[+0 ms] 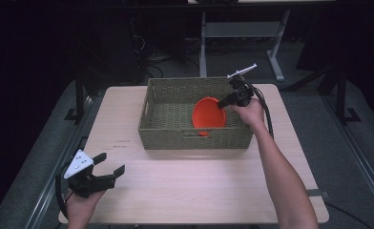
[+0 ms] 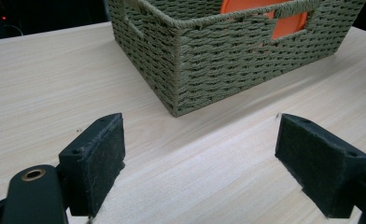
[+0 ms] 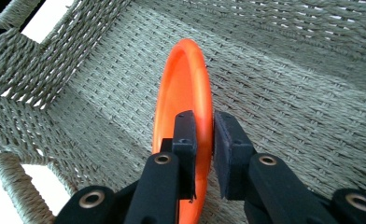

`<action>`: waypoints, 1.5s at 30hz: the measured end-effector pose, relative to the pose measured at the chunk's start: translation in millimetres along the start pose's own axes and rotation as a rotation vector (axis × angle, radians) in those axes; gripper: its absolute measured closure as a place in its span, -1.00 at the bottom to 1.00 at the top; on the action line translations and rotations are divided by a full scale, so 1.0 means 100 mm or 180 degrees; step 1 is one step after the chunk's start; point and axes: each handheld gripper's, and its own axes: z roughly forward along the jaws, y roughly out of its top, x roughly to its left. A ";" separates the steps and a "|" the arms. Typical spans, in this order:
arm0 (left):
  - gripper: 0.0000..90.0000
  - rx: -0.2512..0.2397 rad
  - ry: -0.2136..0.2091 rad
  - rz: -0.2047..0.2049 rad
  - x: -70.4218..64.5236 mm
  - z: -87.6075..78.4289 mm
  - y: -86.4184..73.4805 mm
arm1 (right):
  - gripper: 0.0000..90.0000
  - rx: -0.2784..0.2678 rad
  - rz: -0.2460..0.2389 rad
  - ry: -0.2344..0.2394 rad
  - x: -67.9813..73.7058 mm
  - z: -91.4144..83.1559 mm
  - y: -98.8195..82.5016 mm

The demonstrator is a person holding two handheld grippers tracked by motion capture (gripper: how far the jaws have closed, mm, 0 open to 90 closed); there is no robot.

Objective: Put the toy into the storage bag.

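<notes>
Orange plate (image 3: 186,93) stands on edge in the basket (image 3: 288,93), rim between right gripper (image 3: 204,154) fingers, seemingly barely gripped.

Plate (image 1: 208,114) on edge inside basket (image 1: 171,136), basket at table's (image 1: 185,191) far middle

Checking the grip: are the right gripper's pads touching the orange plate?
Touching. The right gripper view shows the right gripper with both pads pressed on the orange plate rim.

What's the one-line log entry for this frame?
right gripper: gripping plate rim, in basket | left gripper: open, idle over table
</notes>
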 end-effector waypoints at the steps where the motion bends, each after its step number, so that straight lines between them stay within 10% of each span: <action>1: -0.66 -0.0001 -0.0001 0.0000 0.00 0.00 0.00 | 0.71 -0.0002 0.0013 0.0018 0.00 0.00 0.00; 45: -0.66 0.0000 -0.0011 0.0020 -0.02 0.01 0.00 | 0.30 -0.0051 0.0099 0.0184 -0.05 -0.17 -0.07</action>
